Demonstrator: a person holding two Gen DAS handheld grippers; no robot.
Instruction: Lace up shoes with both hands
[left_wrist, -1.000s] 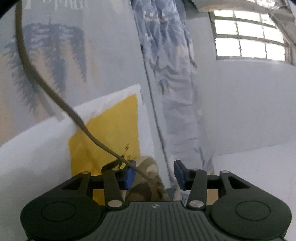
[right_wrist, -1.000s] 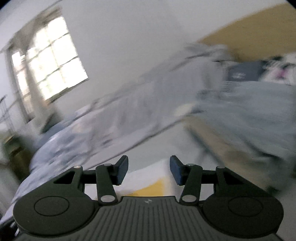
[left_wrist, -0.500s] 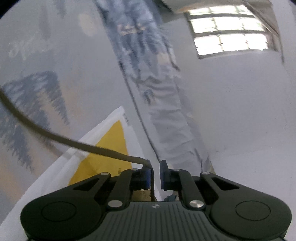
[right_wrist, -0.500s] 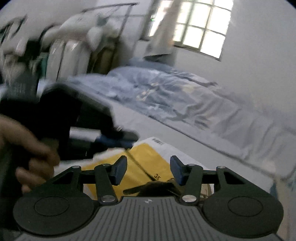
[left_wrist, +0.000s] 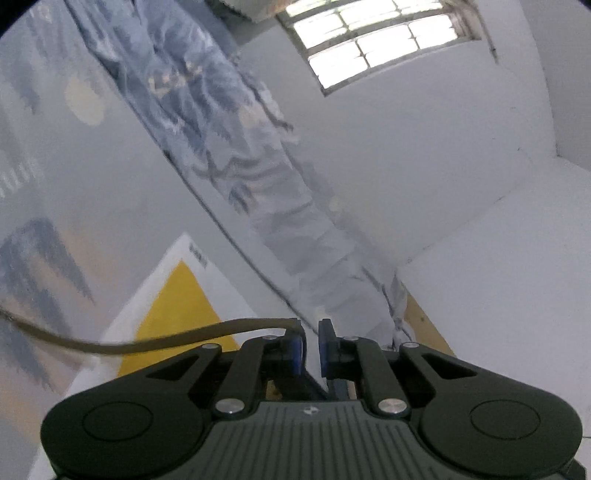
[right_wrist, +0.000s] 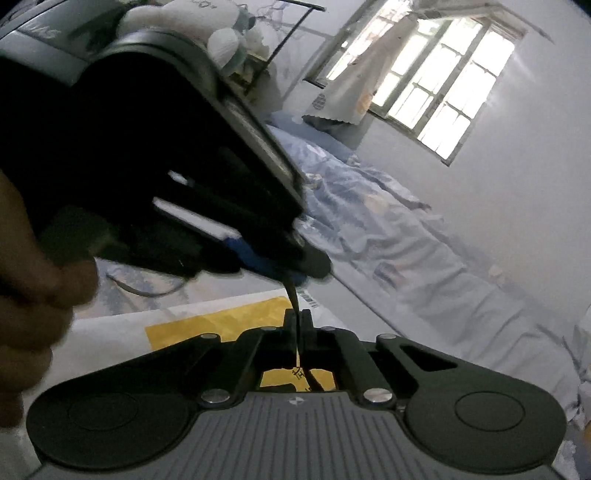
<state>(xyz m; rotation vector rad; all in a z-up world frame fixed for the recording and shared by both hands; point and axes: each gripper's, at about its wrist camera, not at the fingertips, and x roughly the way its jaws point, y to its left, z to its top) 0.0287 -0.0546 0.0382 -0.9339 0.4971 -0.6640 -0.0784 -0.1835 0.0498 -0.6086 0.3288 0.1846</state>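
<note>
Now, left gripper (left_wrist: 311, 345): blue pads nearly together, pinching flat olive lace (left_wrist: 155, 339)
right gripper (right_wrist: 297, 323): jaws just closed; clamped on the same thin lace
lace: taut between both grippers, above yellow-white mat (right_wrist: 221, 321)
shoe: unseen

The right gripper (right_wrist: 297, 323) has just closed: its two dark fingers stand pressed together, a thin strand of shoelace (right_wrist: 292, 293) pinched between the pads. In the right wrist view the left gripper (right_wrist: 295, 271) looms large and dark just above and ahead, its tips close over the right one's, and the same strand runs up to them. The person's hand (right_wrist: 33, 295) wraps its handle at the left edge. In its own view, the left gripper (left_wrist: 311, 345) shows blue pads nearly together, the lace bending in over the left pad
</note>
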